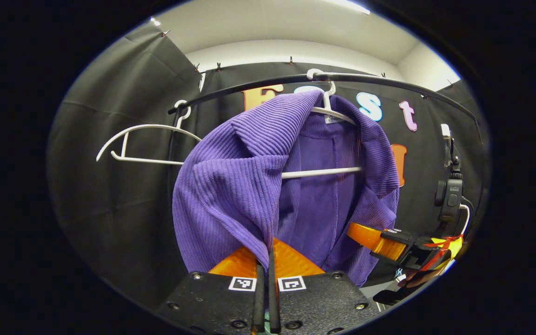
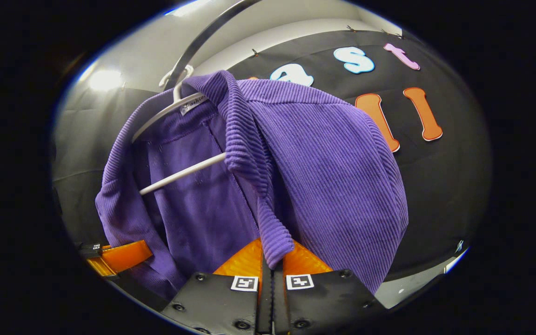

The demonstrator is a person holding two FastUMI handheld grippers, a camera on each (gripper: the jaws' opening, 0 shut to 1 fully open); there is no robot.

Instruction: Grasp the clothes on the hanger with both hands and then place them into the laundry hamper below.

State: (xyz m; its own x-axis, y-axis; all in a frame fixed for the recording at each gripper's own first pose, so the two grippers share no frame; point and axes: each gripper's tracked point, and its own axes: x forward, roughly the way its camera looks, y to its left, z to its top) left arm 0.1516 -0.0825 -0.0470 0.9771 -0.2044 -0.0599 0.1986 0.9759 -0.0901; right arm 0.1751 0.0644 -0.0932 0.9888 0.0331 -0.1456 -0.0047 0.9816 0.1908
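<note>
A purple ribbed jacket [image 1: 231,186] hangs open on a white hanger [image 1: 328,109] from a black rail [image 1: 389,83]. My left gripper [image 1: 268,260] is shut on the front edge of the jacket's left-hand panel, low down. In the right gripper view the same jacket [image 2: 324,163] drapes over its hanger [image 2: 179,174], and my right gripper [image 2: 272,260] is shut on the ribbed front edge of the other panel. The right gripper [image 1: 389,242] also appears at the jacket's lower right in the left gripper view. The left gripper [image 2: 119,258] sits at the lower left in the right gripper view.
An empty white hanger [image 1: 142,144] hangs on the rail to the left of the jacket. Black cloth walls surround the rail on all sides. A pale strip of floor or surface [image 2: 417,284] lies low at the right in the right gripper view.
</note>
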